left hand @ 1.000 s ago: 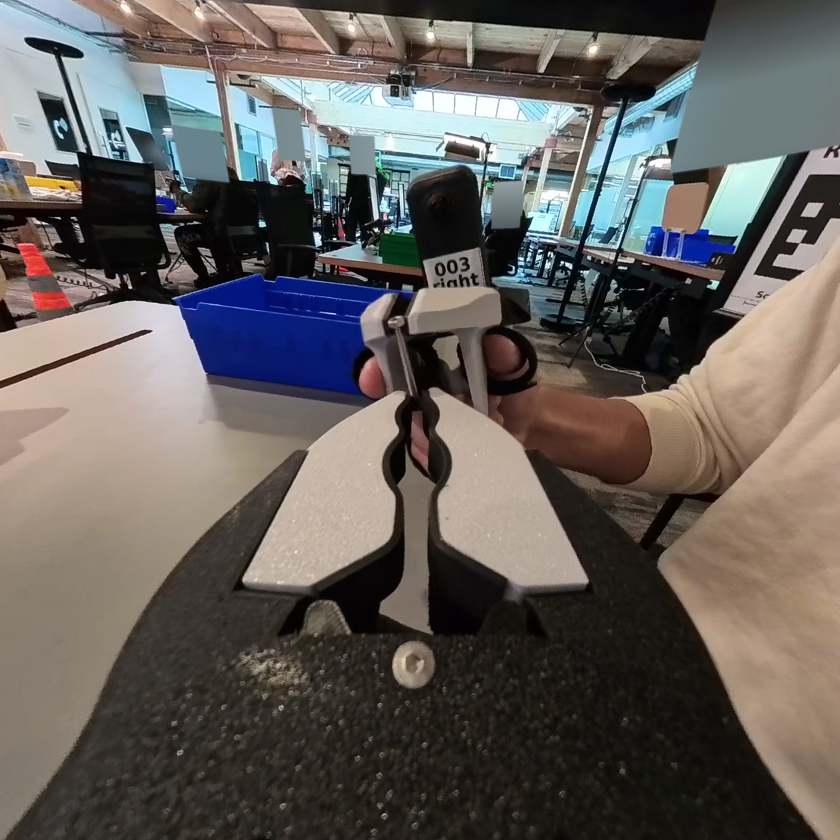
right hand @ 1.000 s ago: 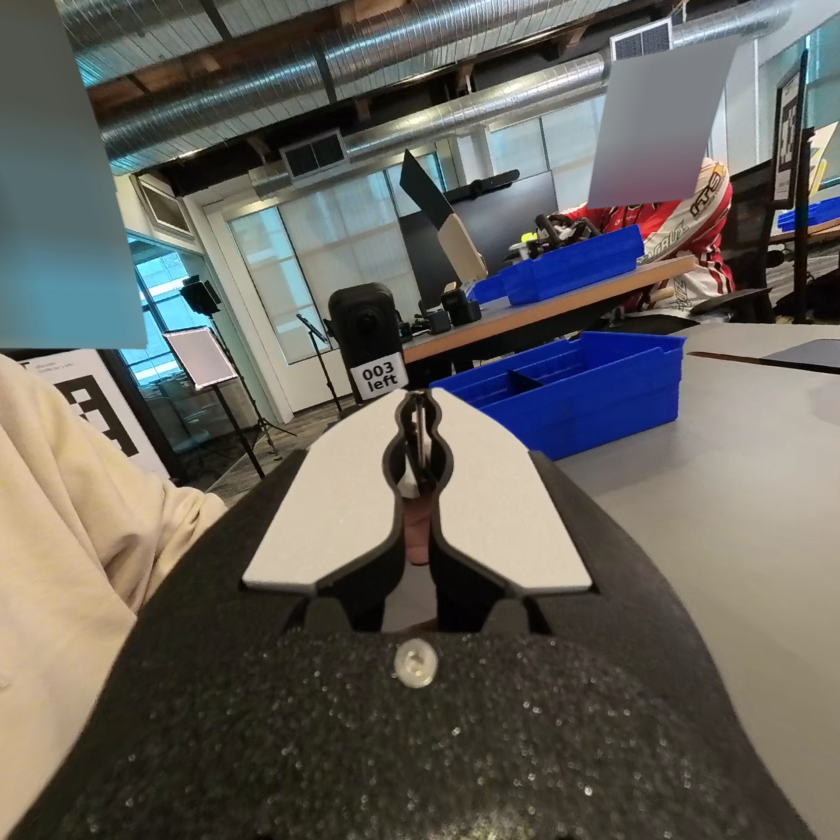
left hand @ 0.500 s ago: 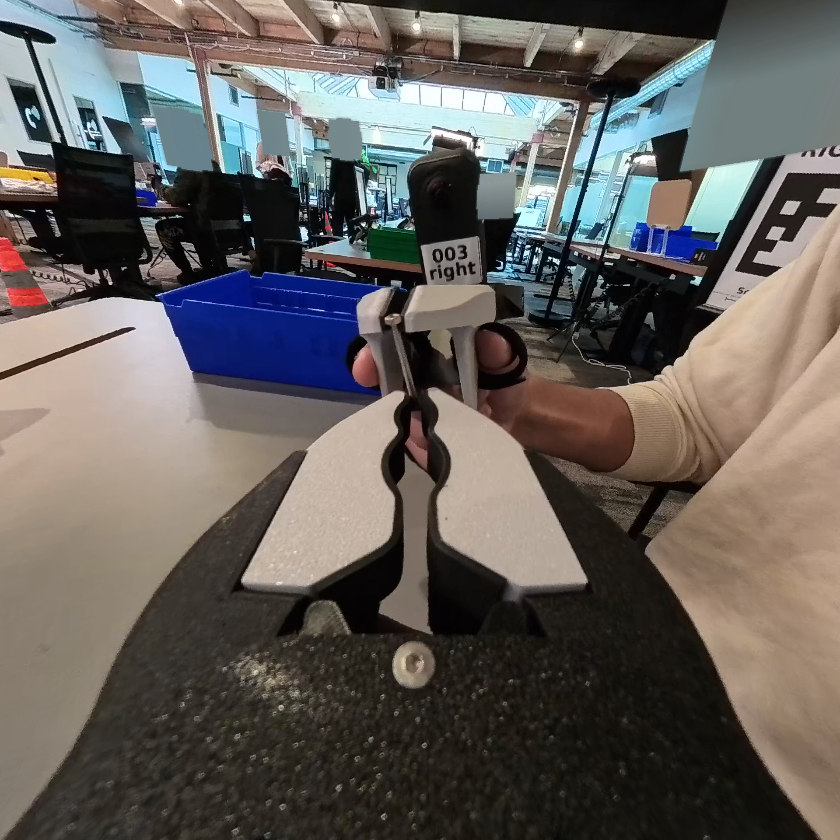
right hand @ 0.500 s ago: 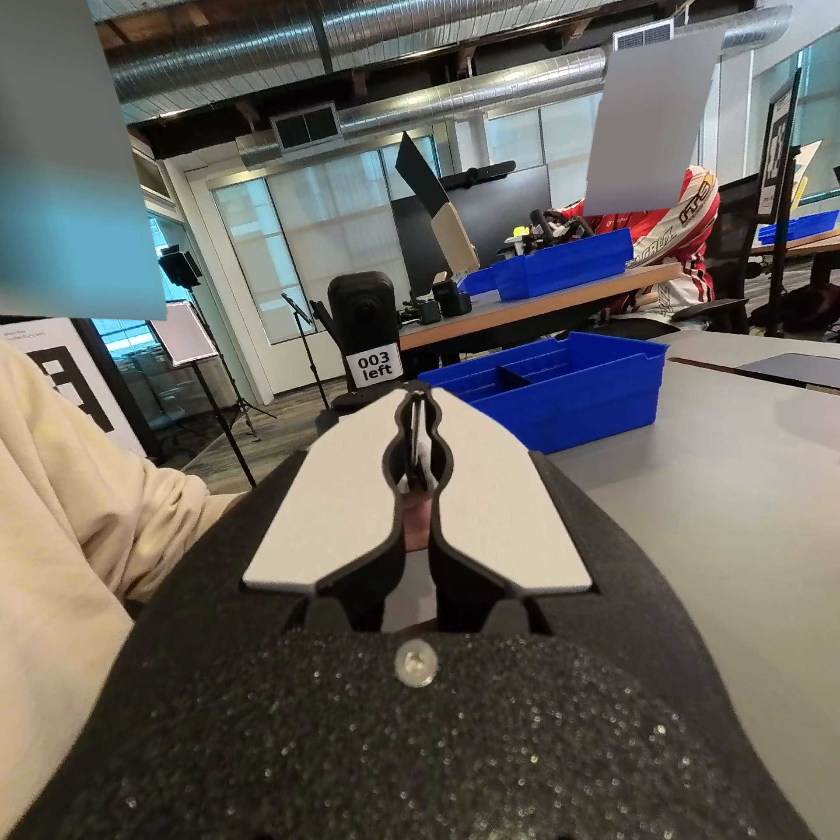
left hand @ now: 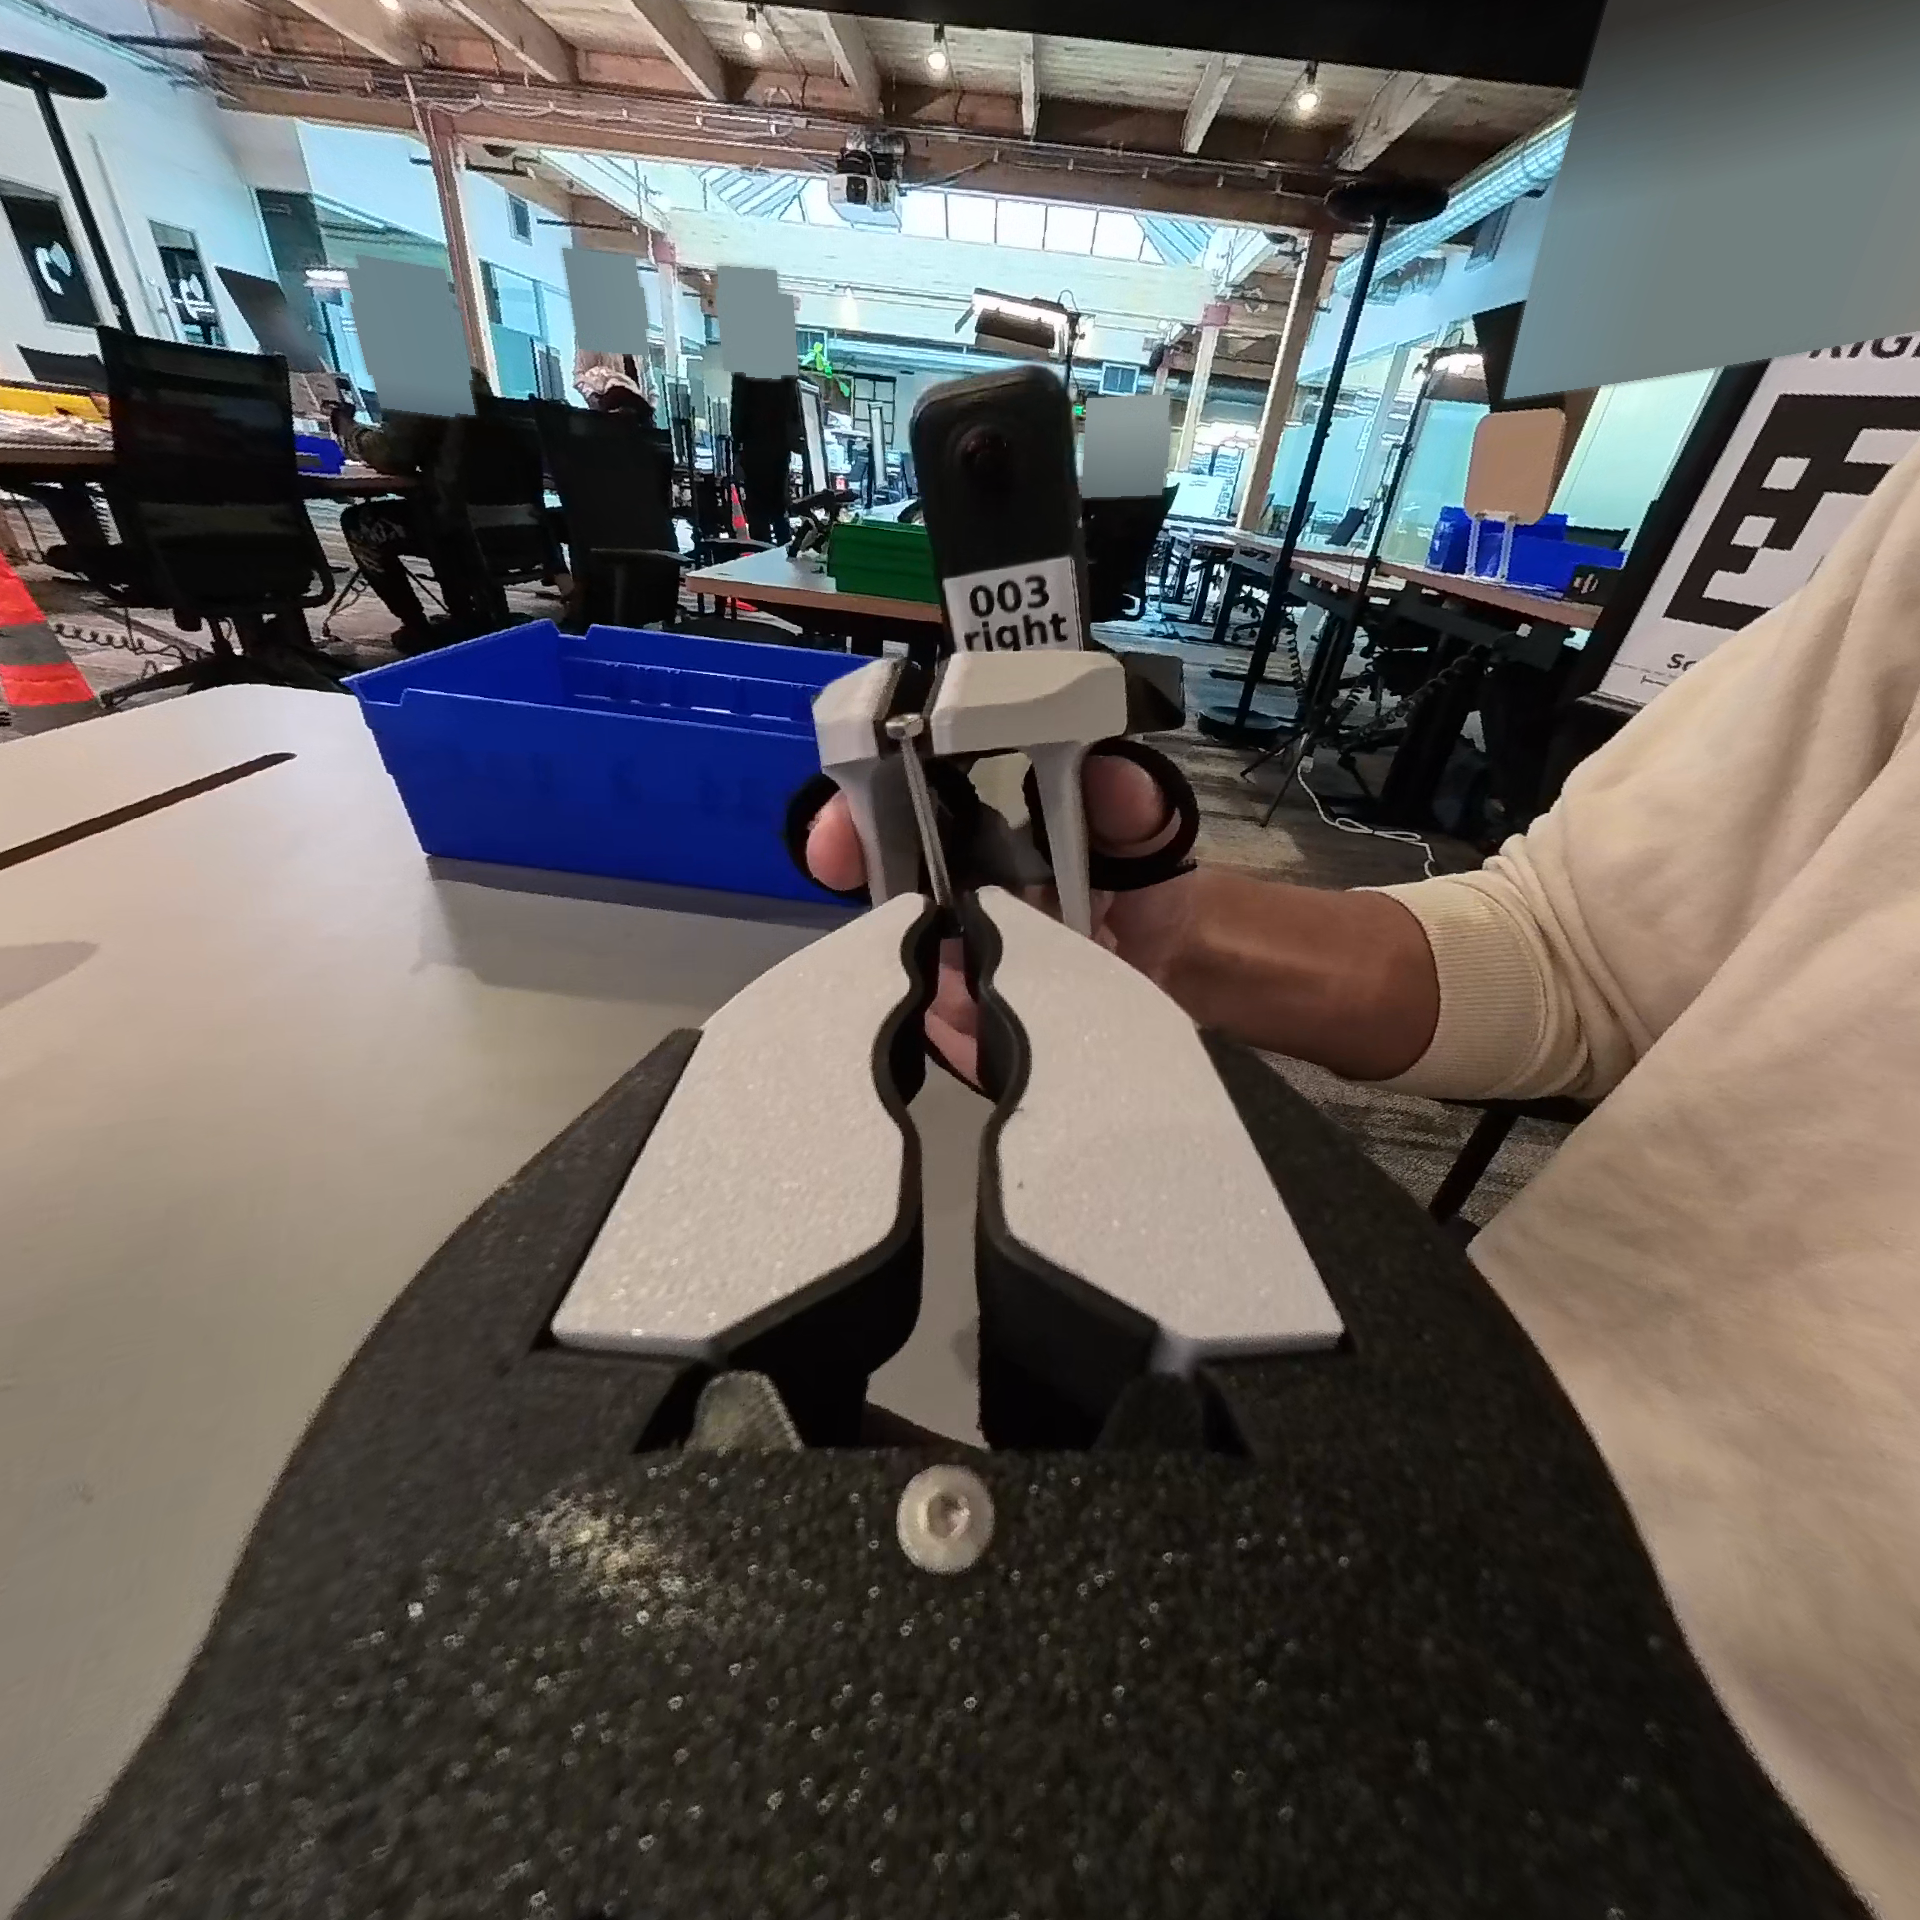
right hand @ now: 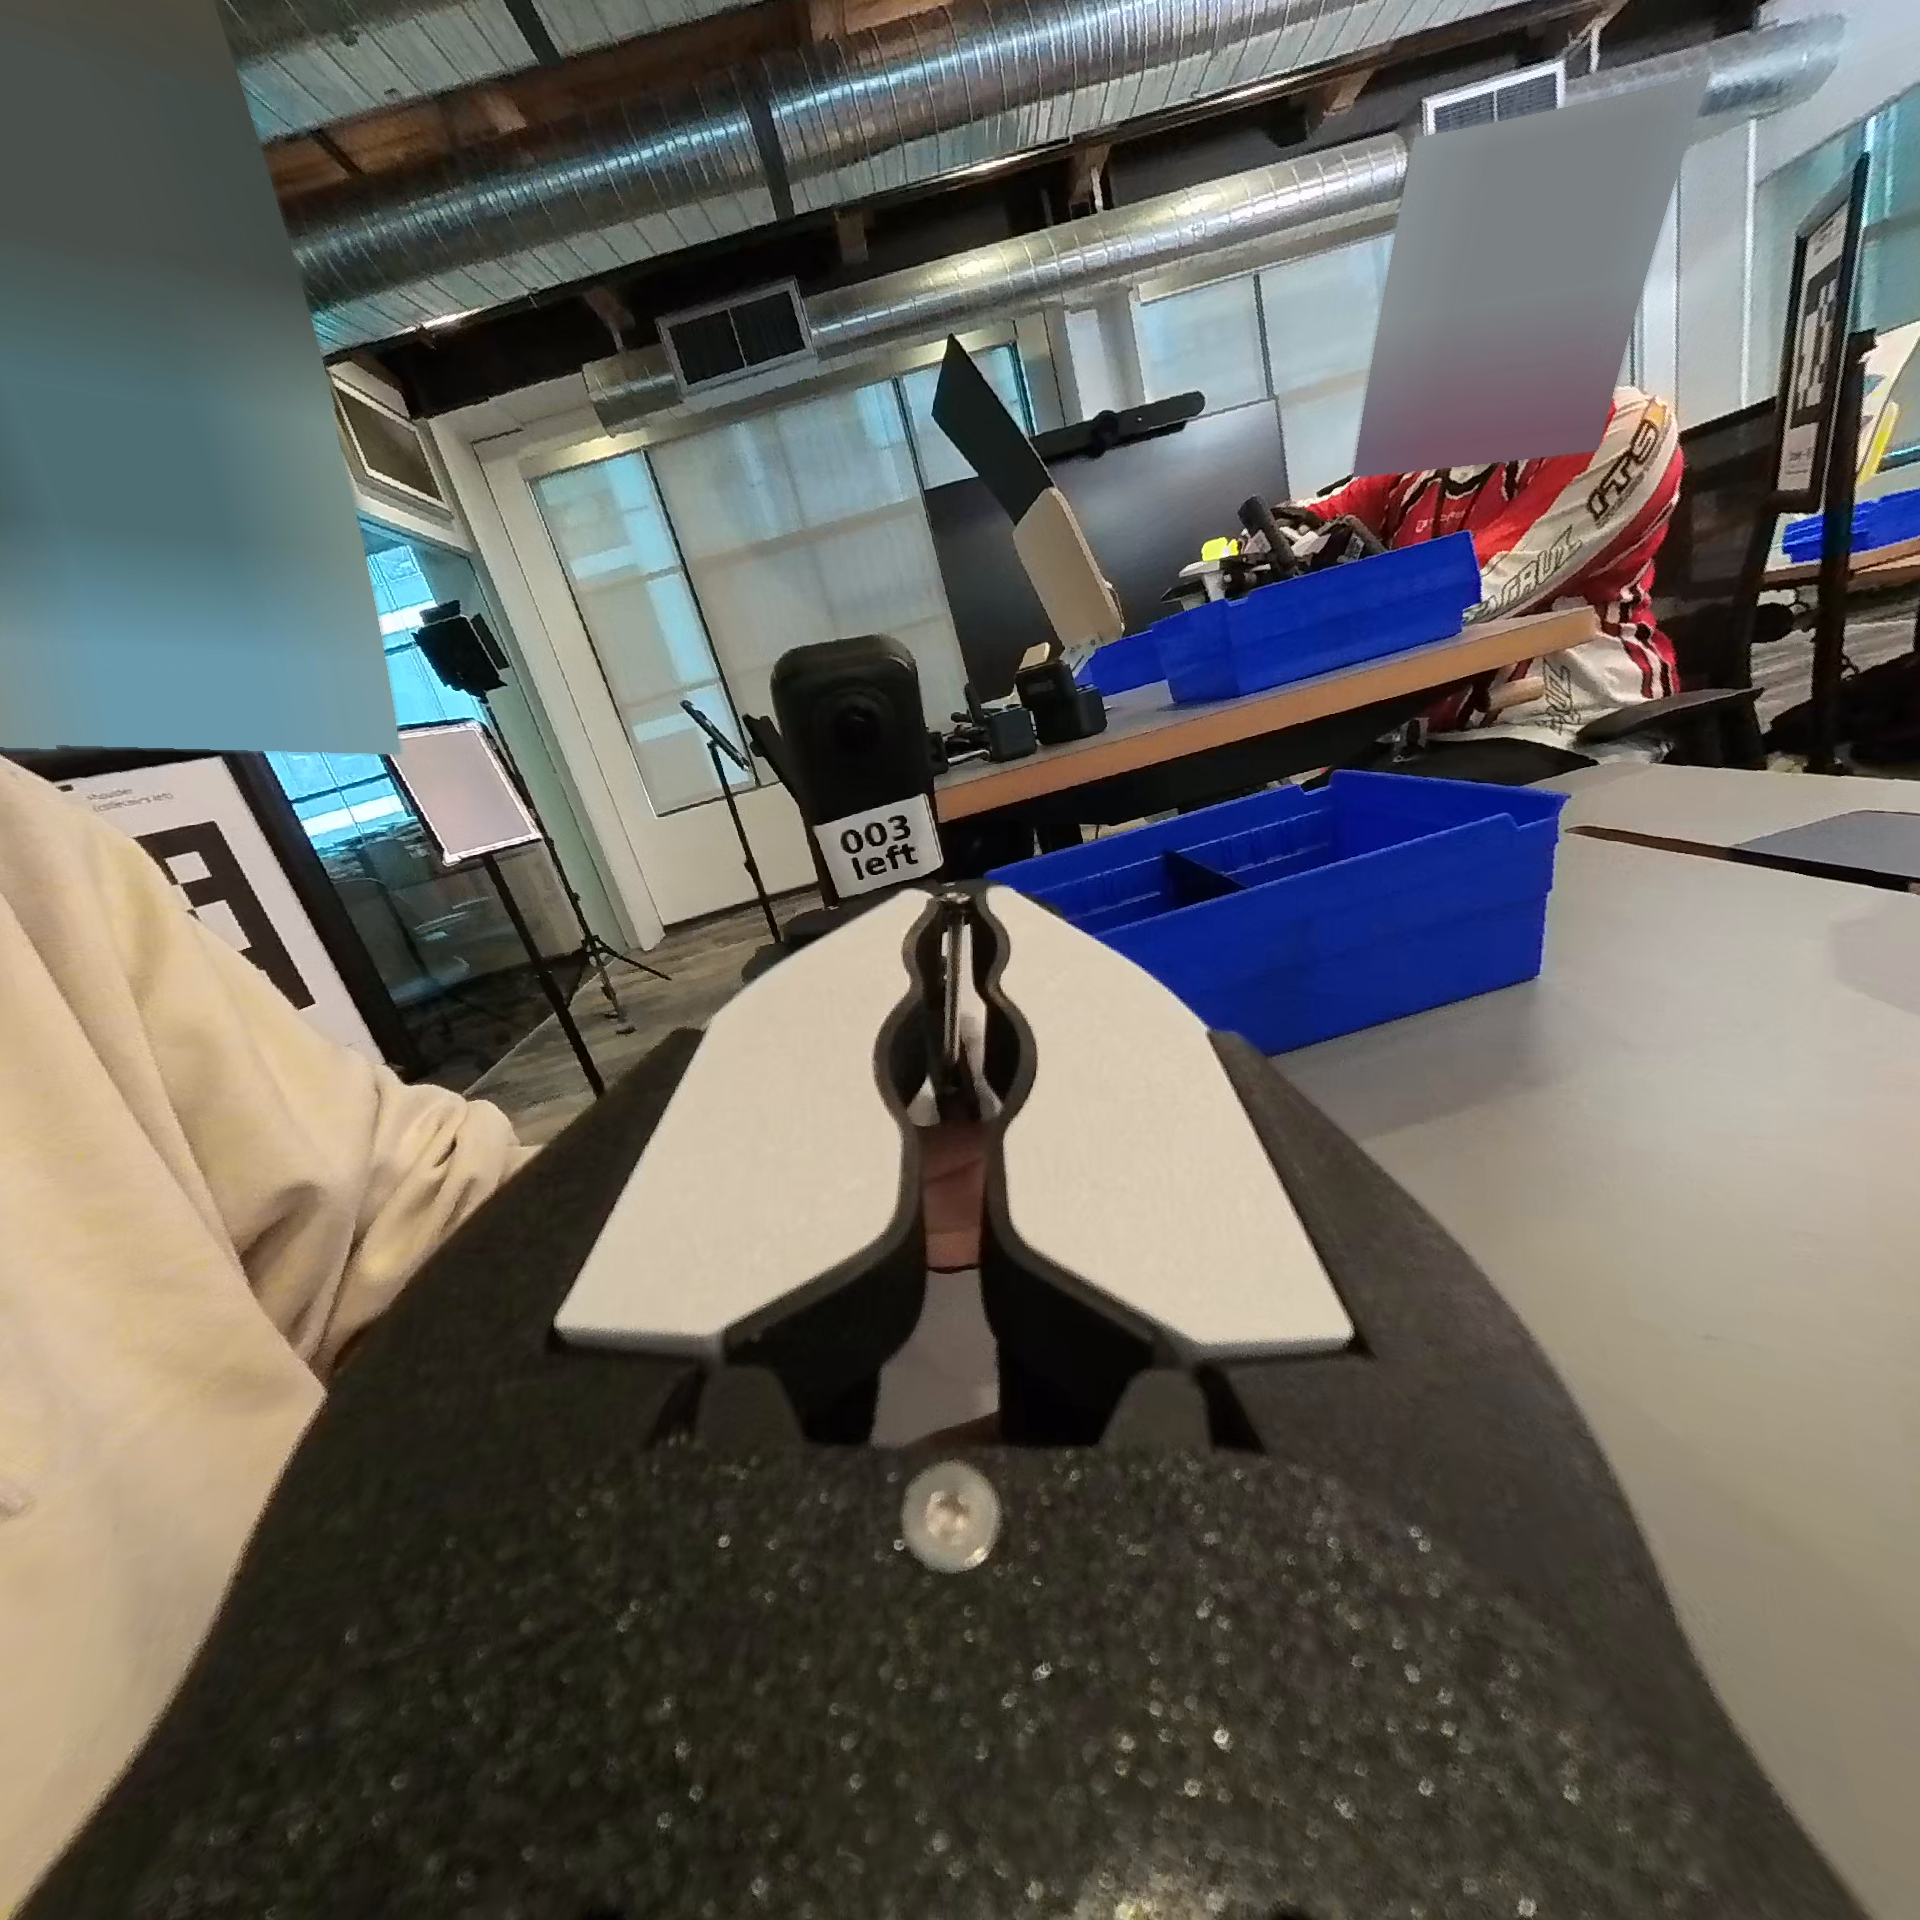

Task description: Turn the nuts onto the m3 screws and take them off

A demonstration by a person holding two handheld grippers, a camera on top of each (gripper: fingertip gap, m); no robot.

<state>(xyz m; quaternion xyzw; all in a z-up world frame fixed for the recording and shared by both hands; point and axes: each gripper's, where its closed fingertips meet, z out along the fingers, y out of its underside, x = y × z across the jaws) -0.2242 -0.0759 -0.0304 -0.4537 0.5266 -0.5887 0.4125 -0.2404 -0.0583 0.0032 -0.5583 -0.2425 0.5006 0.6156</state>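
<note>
Long m3 screw [left hand: 923, 810] upright between the two claws, head clamped in right claw [left hand: 914, 727], lower end pinched by narrowed left claw [left hand: 951, 925]. Nut indiscernible. White label under each camera. Blue bin [left hand: 613, 769] on grey surface [left hand: 260, 1039], ten o'clock.

We cannot make out any nut on the screw [left hand: 928, 831]: its lower end disappears between the left gripper [left hand: 954, 914] fingertips. The blue bin [left hand: 613, 769] has its right end hidden behind the right gripper [left hand: 912, 727], and the desk [left hand: 208, 1039] runs off the left edge.
</note>
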